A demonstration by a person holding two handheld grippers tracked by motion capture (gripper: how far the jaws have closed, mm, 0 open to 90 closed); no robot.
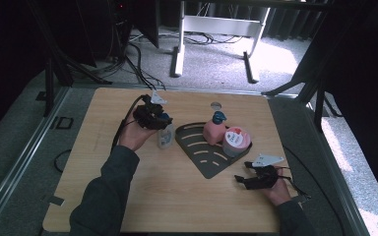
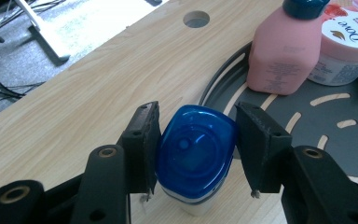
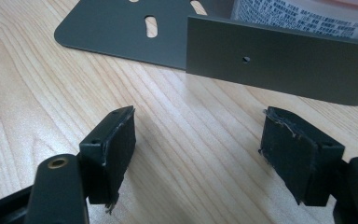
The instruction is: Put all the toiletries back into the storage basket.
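The counter (image 2: 98,88) is pale wood-grain laminate with a smooth, faintly sheened face. The bottle's blue cap (image 2: 196,151) at lower centre is glossy translucent plastic. The grey tray (image 3: 279,60) looks like matt painted sheet metal, smooth. The pink bottle (image 2: 284,51) at upper right is satin plastic; the jar's lid (image 2: 349,32) is glossy. The left claw (image 2: 198,149) has matt black plastic with rough, frayed pads.

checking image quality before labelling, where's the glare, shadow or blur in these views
High view: dim overall, with a blown-out patch of light on the floor beyond the table. Left gripper view: blue cap sharp, with a soft sheen; floor at top left washed out. Right gripper view: the claw casts a soft shadow on the wood; the jar label at the top edge is blurred.
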